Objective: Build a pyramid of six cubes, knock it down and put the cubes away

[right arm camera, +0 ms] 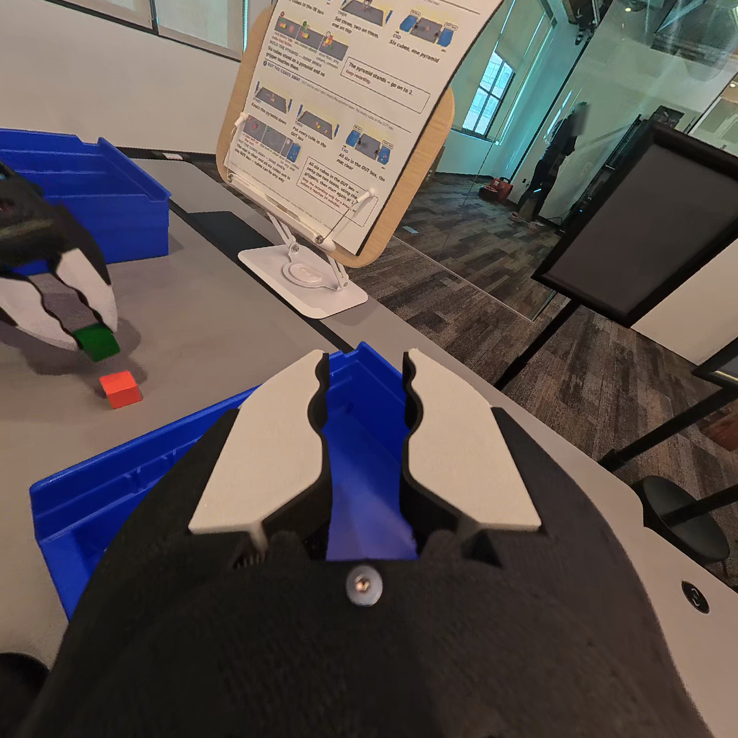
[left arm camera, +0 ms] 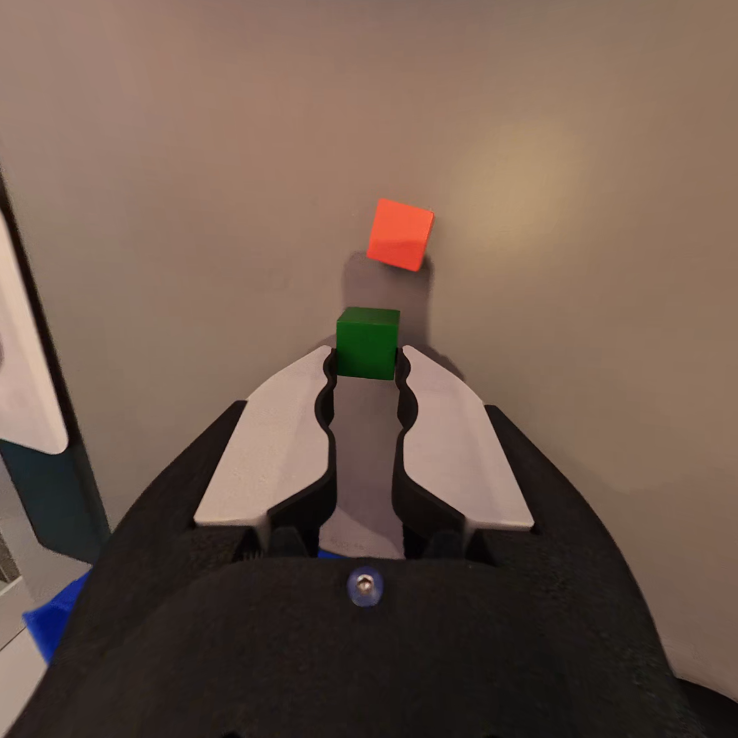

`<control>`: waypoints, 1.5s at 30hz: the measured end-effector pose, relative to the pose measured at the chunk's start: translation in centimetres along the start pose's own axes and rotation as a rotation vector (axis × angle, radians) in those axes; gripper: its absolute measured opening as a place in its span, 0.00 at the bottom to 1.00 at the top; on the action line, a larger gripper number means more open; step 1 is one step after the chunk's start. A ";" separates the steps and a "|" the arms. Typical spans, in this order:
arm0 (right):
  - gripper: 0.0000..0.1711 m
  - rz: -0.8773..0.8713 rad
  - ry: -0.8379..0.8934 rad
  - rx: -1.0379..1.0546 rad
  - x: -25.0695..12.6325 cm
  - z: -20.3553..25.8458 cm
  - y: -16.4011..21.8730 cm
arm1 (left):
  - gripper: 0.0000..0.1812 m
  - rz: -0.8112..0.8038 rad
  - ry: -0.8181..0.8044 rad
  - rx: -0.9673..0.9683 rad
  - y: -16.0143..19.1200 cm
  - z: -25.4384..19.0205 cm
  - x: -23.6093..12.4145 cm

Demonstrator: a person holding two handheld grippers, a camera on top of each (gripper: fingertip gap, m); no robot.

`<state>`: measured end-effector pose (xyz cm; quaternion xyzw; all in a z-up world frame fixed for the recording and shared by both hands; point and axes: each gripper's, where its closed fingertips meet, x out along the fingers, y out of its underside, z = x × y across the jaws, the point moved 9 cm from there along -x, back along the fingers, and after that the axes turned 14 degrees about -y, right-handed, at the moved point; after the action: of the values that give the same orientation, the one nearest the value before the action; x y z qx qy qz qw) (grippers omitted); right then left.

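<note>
Green cube (left arm camera: 366,344) clamped at fingertips of left gripper (left arm camera: 366,361), held just above grey table (left arm camera: 199,199). Orange cube (left arm camera: 400,235) lies on table just beyond. Right gripper (right arm camera: 365,369) empty, jaws apart, over near blue bin (right arm camera: 120,491). Second blue bin (right arm camera: 100,191) farther back.

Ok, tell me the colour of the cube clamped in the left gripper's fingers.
Green cube, held by the left gripper; the left wrist view shows it best.

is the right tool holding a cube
No, the right tool is open and empty above the blue bin.
</note>
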<state>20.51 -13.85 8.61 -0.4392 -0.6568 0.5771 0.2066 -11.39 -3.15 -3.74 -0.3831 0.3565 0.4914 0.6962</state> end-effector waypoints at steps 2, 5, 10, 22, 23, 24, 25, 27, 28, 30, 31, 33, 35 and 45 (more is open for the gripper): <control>0.21 -0.006 -0.004 0.000 0.1 0.0 0.0 | 0.15 0.005 0.016 0.014 -0.3 -0.4 0.9; 0.21 -0.004 -0.009 0.005 0.2 -0.1 0.1 | 0.15 0.010 0.032 0.035 -0.7 -0.6 1.5; 0.21 0.015 -0.007 0.012 0.4 -0.3 0.5 | 0.15 0.011 0.046 0.038 -1.1 -0.7 2.3; 0.21 -0.002 -0.015 0.028 0.2 -0.6 0.7 | 0.15 0.008 0.063 0.068 -1.6 -1.2 2.7; 0.21 -0.001 -0.014 0.028 0.2 -0.6 0.7 | 0.15 0.008 0.064 0.070 -1.6 -1.2 2.7; 0.21 -0.001 -0.015 0.028 0.2 -0.6 0.7 | 0.15 0.008 0.065 0.073 -1.6 -1.2 2.7; 0.21 -0.001 -0.015 0.029 0.2 -0.6 0.7 | 0.15 0.010 0.072 0.073 -1.6 -1.2 2.7; 0.22 0.002 -0.013 0.030 0.2 -0.7 0.8 | 0.15 0.017 0.080 0.077 -1.6 -1.2 2.6; 0.22 0.005 -0.011 0.030 0.2 -0.7 0.8 | 0.15 0.017 0.078 0.080 -1.6 -1.2 2.6; 0.22 0.009 -0.011 0.031 0.2 -0.7 0.9 | 0.15 0.020 0.077 0.083 -1.7 -1.2 2.6; 0.22 0.010 -0.012 0.032 0.2 -0.7 0.9 | 0.15 0.019 0.078 0.083 -1.7 -1.2 2.6; 0.22 0.012 -0.012 0.033 0.3 -0.7 0.9 | 0.15 0.018 0.083 0.077 -1.8 -1.2 2.7; 0.22 0.016 -0.013 0.035 0.3 -0.8 1.0 | 0.15 0.016 0.087 0.070 -1.8 -1.2 2.7; 0.23 0.029 -0.015 0.037 0.6 -0.8 1.3 | 0.28 -0.114 -0.009 -0.054 -0.8 1.7 -1.6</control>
<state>21.27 -13.00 7.45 -0.4402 -0.6411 0.5956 0.2013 -10.84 -2.49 -1.49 -0.4192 0.3176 0.4621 0.7140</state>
